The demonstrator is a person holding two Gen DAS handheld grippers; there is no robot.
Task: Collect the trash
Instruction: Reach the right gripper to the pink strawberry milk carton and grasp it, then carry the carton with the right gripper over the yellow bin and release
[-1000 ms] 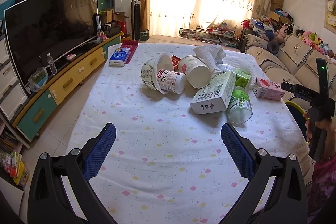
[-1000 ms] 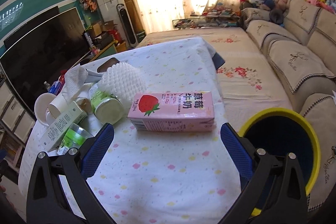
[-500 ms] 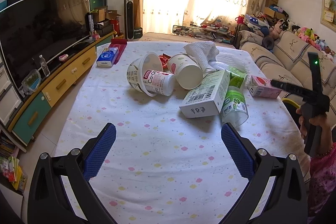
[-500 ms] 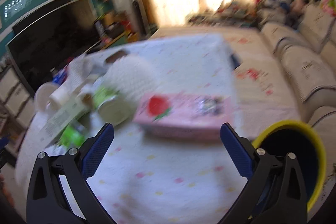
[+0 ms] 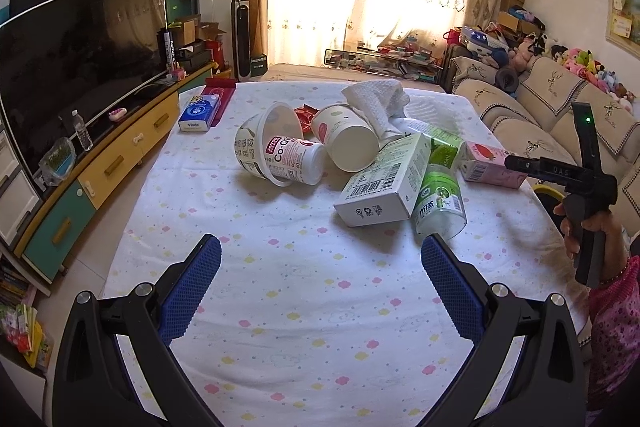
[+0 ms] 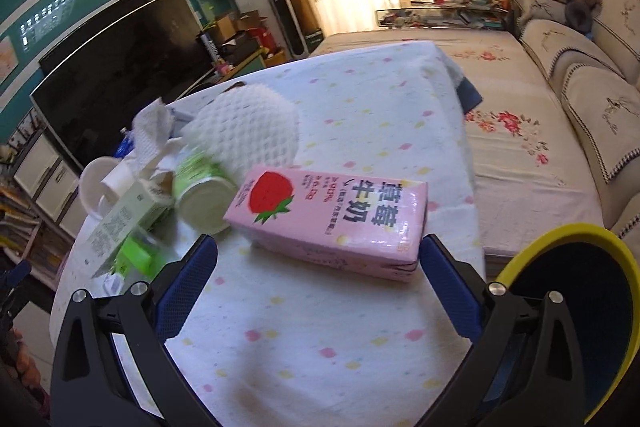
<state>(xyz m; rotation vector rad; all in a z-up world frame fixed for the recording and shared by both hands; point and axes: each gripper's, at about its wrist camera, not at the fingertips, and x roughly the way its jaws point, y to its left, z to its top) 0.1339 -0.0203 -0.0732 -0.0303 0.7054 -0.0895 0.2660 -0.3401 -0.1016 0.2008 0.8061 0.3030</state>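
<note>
Pink strawberry milk carton [image 6: 332, 223] lying flat near the surface [image 6: 320, 347] edge, just ahead of the right tool [image 6: 318, 259], its near long side almost between the blue pads, right-hand end close to the right pad [image 6: 448, 287]. Right tool spread wide, gripping nothing. Yellow-rimmed bin [image 6: 568, 239] just off the surface edge at right, mouth open and near the carton.

Behind the carton, heaped close together: green-labelled bottle [image 5: 440, 195], pale green box [image 5: 384, 183], white foam net [image 6: 248, 131], crumpled paper towel [image 5: 376, 103], two tipped paper cups [image 5: 344, 143], yogurt tub [image 5: 264, 147].

Left tool [image 5: 320, 267] also spread wide and empty, hovering over bare cloth, well short of the heap. Blue tissue pack [image 5: 200, 113] apart, at the far left.

Step in hand, by judgement: approach for the first pick, carton as target. Next move likely: advance and lower until both pads flank the carton's narrow width, then squeeze, lift and carry sideways over the bin. Carton angled slightly, so some wrist rotation probably needed.
</note>
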